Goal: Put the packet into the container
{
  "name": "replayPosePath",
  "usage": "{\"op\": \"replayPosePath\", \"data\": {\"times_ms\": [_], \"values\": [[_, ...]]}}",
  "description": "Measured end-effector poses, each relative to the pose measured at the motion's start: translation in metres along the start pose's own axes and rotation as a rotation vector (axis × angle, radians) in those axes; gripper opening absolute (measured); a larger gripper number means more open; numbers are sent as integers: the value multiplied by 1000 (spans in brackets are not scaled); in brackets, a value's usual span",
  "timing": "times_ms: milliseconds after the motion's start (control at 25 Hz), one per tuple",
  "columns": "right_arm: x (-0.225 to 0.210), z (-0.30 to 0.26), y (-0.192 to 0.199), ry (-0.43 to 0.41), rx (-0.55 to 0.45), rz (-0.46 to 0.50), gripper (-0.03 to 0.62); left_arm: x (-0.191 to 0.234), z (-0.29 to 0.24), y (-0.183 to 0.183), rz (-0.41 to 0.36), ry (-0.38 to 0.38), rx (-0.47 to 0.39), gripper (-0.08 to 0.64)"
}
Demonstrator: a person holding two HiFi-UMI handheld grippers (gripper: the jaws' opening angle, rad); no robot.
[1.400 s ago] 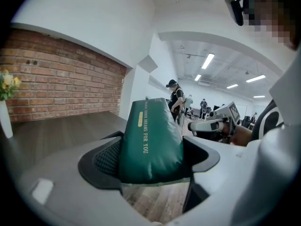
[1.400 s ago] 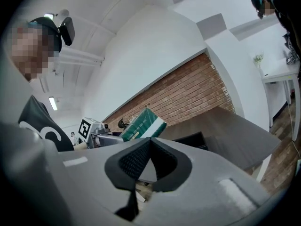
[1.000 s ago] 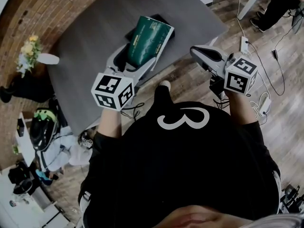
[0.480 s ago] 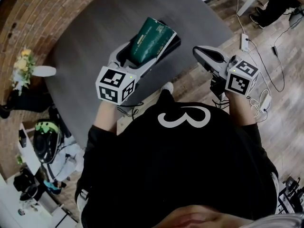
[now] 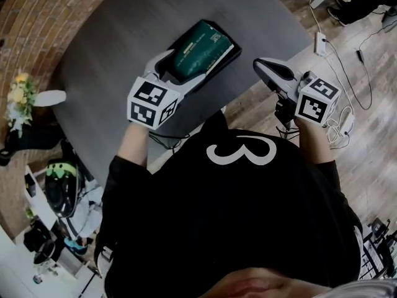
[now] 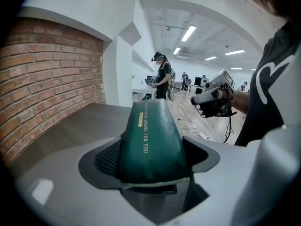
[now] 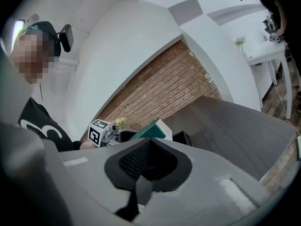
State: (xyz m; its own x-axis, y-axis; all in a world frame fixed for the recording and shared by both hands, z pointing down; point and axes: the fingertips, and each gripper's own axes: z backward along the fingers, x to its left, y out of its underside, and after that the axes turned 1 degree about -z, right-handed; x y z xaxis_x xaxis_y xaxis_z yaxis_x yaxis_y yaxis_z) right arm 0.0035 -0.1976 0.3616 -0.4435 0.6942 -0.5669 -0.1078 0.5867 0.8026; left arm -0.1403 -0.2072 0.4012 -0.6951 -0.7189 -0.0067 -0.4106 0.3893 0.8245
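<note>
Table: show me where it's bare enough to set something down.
Bare: the broad table stretch between brick wall and container, and beyond the container. Crowded: the near edge, where the left gripper holds the packet at the container.

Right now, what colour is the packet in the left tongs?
The packet is dark green with gold lettering; the left gripper view shows it best.

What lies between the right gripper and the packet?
Head view: only the black container's rim and bare grey table separate the right gripper from the packet.
</note>
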Motion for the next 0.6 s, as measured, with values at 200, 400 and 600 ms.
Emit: {"op": "replayPosePath", "data": {"times_ms": [200, 400, 600], "values": [[-11, 0, 10, 18, 9, -53, 2, 2, -16, 15, -35, 21, 53, 423], [-19, 2, 17, 46, 10, -76, 2, 5, -29, 24, -42, 53, 78, 425], [-23, 4, 22, 66, 17, -94, 2, 7, -41, 36, -27, 77, 119, 425]]}}
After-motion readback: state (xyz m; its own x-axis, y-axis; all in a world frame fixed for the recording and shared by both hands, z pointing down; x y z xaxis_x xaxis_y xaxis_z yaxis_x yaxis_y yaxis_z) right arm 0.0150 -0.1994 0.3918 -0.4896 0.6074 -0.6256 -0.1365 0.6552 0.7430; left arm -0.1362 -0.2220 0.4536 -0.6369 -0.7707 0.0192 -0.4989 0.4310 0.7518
